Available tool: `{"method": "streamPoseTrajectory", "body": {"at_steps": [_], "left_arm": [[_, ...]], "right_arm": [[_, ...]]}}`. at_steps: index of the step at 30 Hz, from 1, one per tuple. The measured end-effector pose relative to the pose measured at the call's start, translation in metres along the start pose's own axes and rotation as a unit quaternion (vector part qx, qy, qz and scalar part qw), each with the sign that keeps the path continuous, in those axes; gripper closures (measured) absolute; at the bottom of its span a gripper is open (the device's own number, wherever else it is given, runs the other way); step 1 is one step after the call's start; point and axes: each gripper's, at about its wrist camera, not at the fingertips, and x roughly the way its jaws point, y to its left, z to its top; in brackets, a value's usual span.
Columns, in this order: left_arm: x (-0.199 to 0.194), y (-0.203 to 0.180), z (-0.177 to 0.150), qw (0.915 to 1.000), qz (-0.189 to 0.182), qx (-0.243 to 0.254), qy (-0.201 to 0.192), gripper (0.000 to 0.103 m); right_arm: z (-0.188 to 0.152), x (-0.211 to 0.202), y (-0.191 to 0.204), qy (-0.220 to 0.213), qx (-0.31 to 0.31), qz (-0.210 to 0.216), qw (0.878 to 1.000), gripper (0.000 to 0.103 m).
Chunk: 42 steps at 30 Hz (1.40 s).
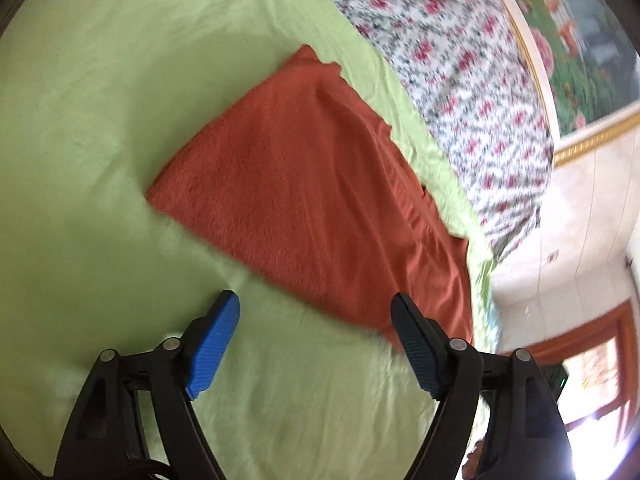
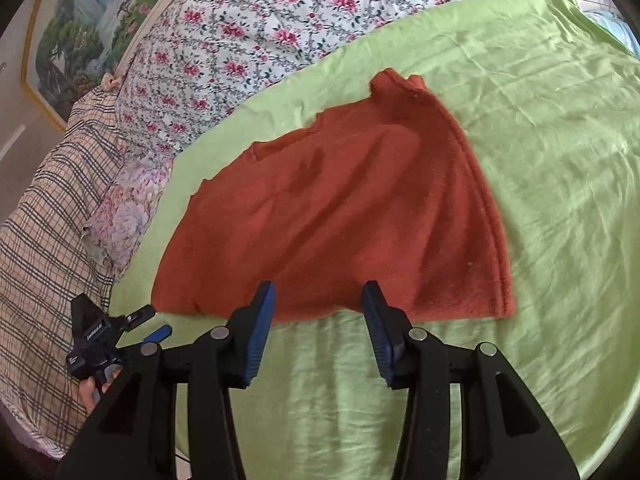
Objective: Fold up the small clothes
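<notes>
Left gripper (image 1: pixel 314 312): fingers wide apart, nothing held, tipped down just over the sweater's near edge.
Right gripper (image 2: pixel 318 300): fingers part open, nothing between them, tipped down at the near hem.
Orange sweater (image 2: pixel 340 216): in the middle of the green sheet (image 2: pixel 540 120), flowered quilt (image 2: pixel 240 28) on the far side.
Done: looks folded over once.
Left: more folds, I think.

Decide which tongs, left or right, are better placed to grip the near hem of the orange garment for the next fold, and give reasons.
Probably the right tongs: they stand open astride the orange garment's near hem. The left tongs, also open, sit off its corner, mostly above the green sheet.
</notes>
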Motion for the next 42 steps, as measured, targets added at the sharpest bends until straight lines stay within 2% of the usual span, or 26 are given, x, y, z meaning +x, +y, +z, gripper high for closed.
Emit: {"method": "streamPoseTrajectory", "body": {"at_steps": [8, 9, 10, 12, 13, 16, 19, 24, 28, 30, 33, 37, 42], "left_arm": [[0.020, -0.001, 0.028, 0.9970, 0.028, -0.027, -0.067, 0.024], [0.024, -0.004, 0.033, 0.9963, 0.039, -0.021, -0.073, 0.025], [0.026, -0.005, 0.036, 0.9957, 0.048, -0.016, -0.077, 0.030], [0.031, -0.005, 0.045, 0.9945, 0.063, -0.004, -0.084, 0.059], [0.033, -0.003, 0.049, 0.9949, 0.063, -0.003, -0.078, 0.093], [0.031, -0.001, 0.056, 0.9957, 0.051, 0.004, -0.077, 0.094], [0.022, -0.036, 0.051, 0.9895, 0.078, 0.078, -0.093, 0.095], [0.021, -0.117, 0.034, 0.9703, 0.075, 0.207, -0.101, 0.097], [0.044, -0.177, 0.004, 0.9529, 0.046, 0.290, -0.076, 0.097], [0.062, -0.196, -0.012, 0.9463, 0.040, 0.316, -0.057, 0.097], [0.092, -0.208, -0.036, 0.9373, 0.045, 0.344, -0.028, 0.097], [0.128, -0.206, -0.055, 0.9329, 0.057, 0.355, 0.015, 0.097], [0.135, -0.203, -0.067, 0.9230, 0.072, 0.378, 0.016, 0.097]], "right_arm": [[-0.003, 0.011, 0.010, 0.011, -0.006, 0.009, 1.000, 0.052], [-0.003, 0.011, 0.009, 0.011, -0.005, 0.010, 1.000, 0.052], [-0.003, 0.012, 0.009, 0.012, -0.003, 0.011, 1.000, 0.052], [-0.001, 0.014, 0.008, 0.014, -0.002, 0.012, 1.000, 0.052], [0.000, 0.015, 0.007, 0.015, -0.002, 0.013, 1.000, 0.052], [0.005, 0.019, 0.002, 0.016, 0.002, 0.016, 1.000, 0.052], [0.015, 0.020, -0.004, 0.017, 0.003, 0.020, 1.000, 0.052], [0.040, 0.022, -0.013, 0.025, 0.005, 0.027, 0.999, 0.052], [0.065, 0.033, -0.018, 0.054, 0.013, 0.066, 0.996, 0.052], [0.074, 0.039, -0.019, 0.064, 0.018, 0.085, 0.994, 0.050], [0.087, 0.059, -0.023, 0.087, 0.050, 0.134, 0.986, 0.031], [0.099, 0.093, -0.024, 0.117, 0.089, 0.197, 0.969, 0.026], [0.113, 0.138, -0.013, 0.138, 0.093, 0.184, 0.969, 0.026]]}}
